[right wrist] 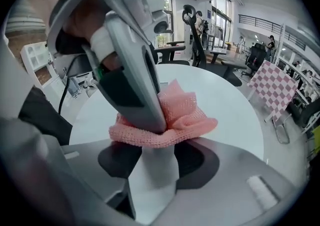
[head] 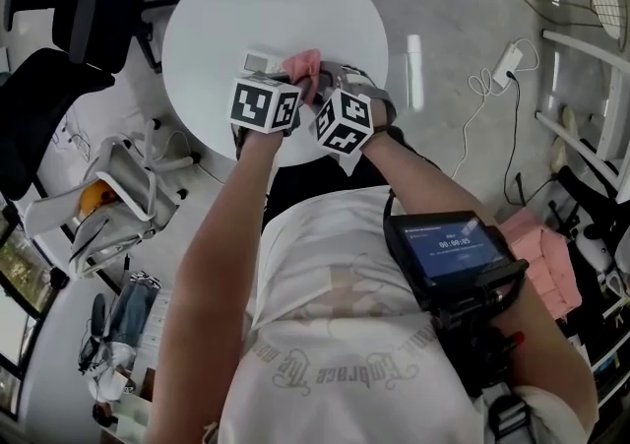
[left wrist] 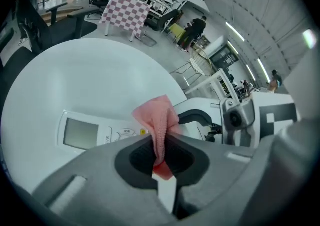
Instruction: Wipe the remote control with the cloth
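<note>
Left gripper (left wrist: 160, 159) pinches cloth (left wrist: 158, 117); remote control (left wrist: 82, 133) lies just beyond its fingertips, long axis sideways toward right gripper (right wrist: 152, 157), which clamps one end.

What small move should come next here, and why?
Probably slide the left gripper, with the cloth pinched in it, along the remote control toward its bare screen end. The cloth sits bunched over the remote's other end, which the right gripper appears to hold steady between its fingers.
</note>
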Demonstrator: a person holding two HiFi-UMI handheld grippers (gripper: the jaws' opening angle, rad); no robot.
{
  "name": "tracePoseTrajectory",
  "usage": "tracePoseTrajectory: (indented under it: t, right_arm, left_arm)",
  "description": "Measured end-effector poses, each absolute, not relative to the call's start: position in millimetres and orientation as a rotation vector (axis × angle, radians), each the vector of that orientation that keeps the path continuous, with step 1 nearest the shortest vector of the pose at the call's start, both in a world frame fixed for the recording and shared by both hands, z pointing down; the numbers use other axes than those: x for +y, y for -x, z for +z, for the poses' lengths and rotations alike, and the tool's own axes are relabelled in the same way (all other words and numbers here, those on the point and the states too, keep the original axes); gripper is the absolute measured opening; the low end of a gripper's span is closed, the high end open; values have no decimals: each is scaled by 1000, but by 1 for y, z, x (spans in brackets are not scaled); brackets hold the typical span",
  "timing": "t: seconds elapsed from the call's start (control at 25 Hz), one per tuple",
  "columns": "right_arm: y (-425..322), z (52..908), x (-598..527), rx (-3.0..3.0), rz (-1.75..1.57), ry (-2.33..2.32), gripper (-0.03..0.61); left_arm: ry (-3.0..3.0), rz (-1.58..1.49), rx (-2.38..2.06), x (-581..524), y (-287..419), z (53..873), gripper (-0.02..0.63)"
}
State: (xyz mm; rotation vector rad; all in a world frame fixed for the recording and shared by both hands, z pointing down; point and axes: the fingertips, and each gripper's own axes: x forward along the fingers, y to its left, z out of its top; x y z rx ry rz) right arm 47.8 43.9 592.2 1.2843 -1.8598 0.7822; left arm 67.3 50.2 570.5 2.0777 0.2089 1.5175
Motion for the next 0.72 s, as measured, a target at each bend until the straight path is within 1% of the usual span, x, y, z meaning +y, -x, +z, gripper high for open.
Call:
tracePoseTrajectory:
  t: [0.72]
  right_arm:
    - [-46,591,44,-1873,765,-1234,207]
  left_arm:
    - [-2153,1527,81,2,-44,577,20]
